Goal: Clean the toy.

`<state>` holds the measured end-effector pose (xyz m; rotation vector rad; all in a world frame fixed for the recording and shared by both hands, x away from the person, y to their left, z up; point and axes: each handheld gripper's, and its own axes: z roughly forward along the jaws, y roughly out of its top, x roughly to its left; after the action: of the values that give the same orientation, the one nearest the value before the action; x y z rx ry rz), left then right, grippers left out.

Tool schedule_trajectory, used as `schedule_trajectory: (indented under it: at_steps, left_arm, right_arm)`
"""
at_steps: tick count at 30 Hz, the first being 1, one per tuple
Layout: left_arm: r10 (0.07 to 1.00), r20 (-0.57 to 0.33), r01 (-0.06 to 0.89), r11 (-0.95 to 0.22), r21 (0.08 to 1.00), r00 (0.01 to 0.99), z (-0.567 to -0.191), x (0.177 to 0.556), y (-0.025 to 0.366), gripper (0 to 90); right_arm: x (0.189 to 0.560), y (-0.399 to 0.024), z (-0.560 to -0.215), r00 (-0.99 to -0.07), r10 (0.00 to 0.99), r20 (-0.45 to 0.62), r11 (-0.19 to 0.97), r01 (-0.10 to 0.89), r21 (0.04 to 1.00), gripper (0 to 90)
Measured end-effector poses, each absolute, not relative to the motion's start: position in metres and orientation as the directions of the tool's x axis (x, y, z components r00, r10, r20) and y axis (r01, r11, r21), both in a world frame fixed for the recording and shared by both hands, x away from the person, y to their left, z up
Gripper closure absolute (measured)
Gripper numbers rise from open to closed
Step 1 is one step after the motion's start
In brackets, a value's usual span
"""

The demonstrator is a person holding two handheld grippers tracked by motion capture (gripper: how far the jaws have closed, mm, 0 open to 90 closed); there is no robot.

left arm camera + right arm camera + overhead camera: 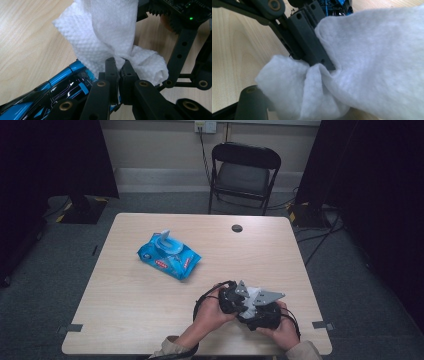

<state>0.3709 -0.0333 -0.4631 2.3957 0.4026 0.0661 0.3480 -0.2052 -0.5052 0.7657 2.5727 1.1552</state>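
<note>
One white wipe (110,32), soft with a fine dimpled weave, bunches into folds between the two grippers near the front edge of the pale wood-grain tabletop (125,295). The left gripper (119,65) has its black jaws pinched tight on the wipe. How the right gripper (265,312) holds its jaws I cannot tell. One glossy blue wipe pack (169,255), its flap raised, lies well apart.

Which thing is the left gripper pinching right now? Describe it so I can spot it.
On the wooden table, near its front right edge, the two grippers meet. The left gripper is shut on a white wipe: soft, dimpled and crumpled, unlike the glossy blue wipes pack farther back.
</note>
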Motion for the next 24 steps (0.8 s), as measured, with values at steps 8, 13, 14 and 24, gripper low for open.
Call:
schedule_trajectory:
  at_steps: [8, 13, 14, 24]
  left_arm:
    - [0.337, -0.050, 0.286, -0.703, 0.651, 0.940, -0.458, 0.376, -0.024, 86.7]
    - [0.355, -0.050, 0.301, -0.698, 0.650, 0.933, -0.452, 0.384, -0.014, 86.7]
    - [0.354, -0.054, 0.302, -0.698, 0.649, 0.934, -0.452, 0.385, -0.013, 86.6]
    - [0.371, -0.072, 0.325, -0.686, 0.651, 0.926, -0.450, 0.387, -0.007, 86.7]
  right_arm:
    - [0.348, -0.205, -0.505, -0.840, 0.542, 0.015, 0.555, 0.372, 0.744, 25.1]
    - [0.348, -0.205, -0.505, -0.840, 0.542, 0.015, 0.555, 0.372, 0.744, 25.0]
    - [0.348, -0.205, -0.505, -0.841, 0.541, 0.014, 0.555, 0.370, 0.745, 25.1]
    - [0.348, -0.205, -0.505, -0.840, 0.542, 0.015, 0.555, 0.371, 0.744, 25.1]
